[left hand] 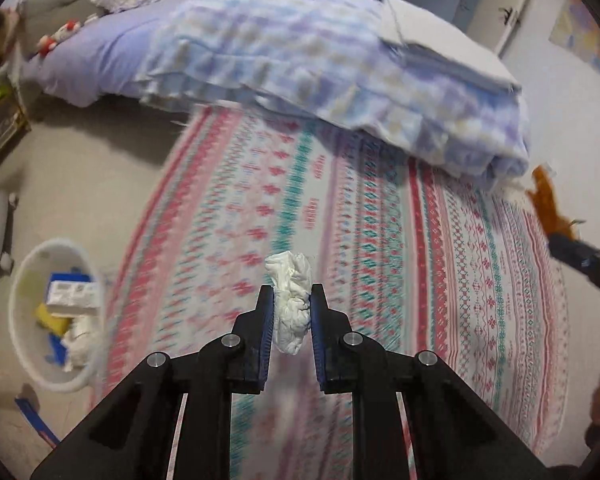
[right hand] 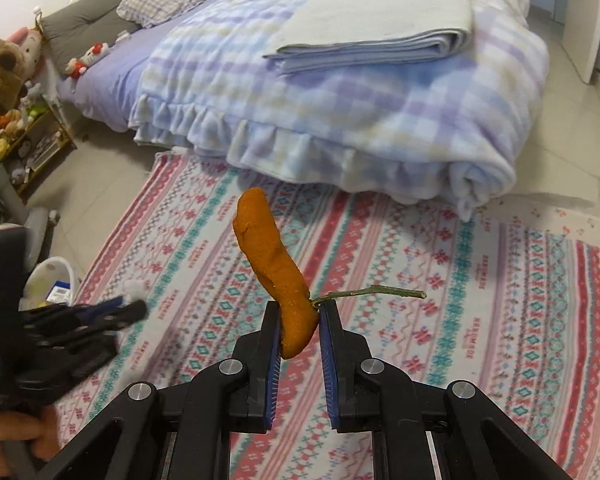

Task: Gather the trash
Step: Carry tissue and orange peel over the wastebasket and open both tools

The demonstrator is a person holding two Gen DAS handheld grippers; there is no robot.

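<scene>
White bin (left hand: pixel 32 280), partly filled, stands on the floor left of the patterned rug (left hand: pixel 340 240). Left gripper (left hand: pixel 291 304), over the rug, pinches a crumpled tissue (left hand: pixel 290 300), likely bound for the bin. Right gripper (right hand: pixel 299 320) clamps orange peel (right hand: pixel 272 264) aloft, rightward, probably awaiting its turn.

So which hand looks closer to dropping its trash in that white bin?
Probably the left. Its tool grips the crumpled tissue and the white bin sits just to its left. The right tool, holding the orange peel, is farther away.
</scene>
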